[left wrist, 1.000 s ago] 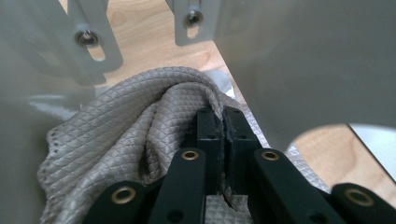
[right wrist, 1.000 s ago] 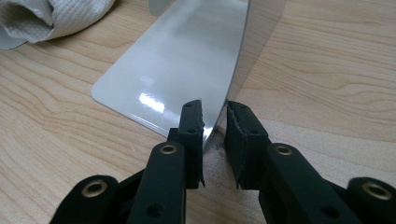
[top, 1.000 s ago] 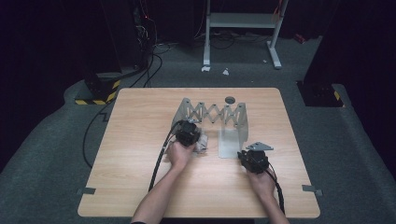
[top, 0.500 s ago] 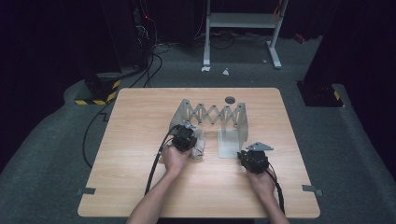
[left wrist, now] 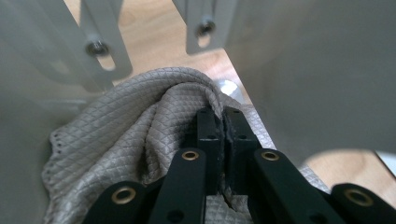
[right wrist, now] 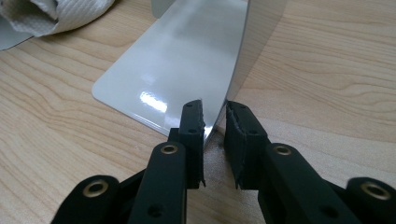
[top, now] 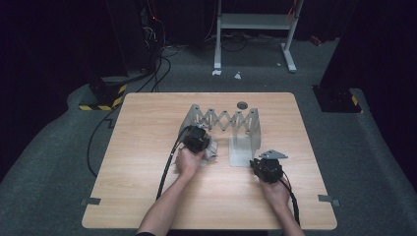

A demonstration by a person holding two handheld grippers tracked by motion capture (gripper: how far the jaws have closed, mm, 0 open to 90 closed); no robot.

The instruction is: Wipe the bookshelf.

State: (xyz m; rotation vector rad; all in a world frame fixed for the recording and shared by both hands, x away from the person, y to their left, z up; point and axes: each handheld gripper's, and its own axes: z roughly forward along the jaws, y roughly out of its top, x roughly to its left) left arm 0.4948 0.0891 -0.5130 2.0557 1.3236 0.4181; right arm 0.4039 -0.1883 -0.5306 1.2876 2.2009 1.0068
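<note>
While the left tool (left wrist: 223, 122) had its jaws pinched tight on a fold of the grey cloth (left wrist: 140, 140), the right tool (right wrist: 215, 122) sat with its jaws a little apart, straddling the lower edge of the rack's upright end plate (right wrist: 259, 28) without actually clamping it, as far as I could see.

From above, the cloth (top: 212, 150) was bunched up on the counter (top: 147, 142) right at the foot of the metal rack (top: 223, 120), between its left leg and the flat base plate (top: 241, 150). The left tool (top: 196, 139) was pushed in there with it, hand (top: 188, 162) behind, cable trailing back toward the near edge. The right tool (top: 266, 167) was just beside the near right corner of the base plate, well apart from the left one.

Up close the cloth had a diamond weave and humped over the left jaws, with the rack's slotted bars (left wrist: 105, 51) just behind it. A small dark disc (top: 242, 104) lay on the counter behind the rack.
</note>
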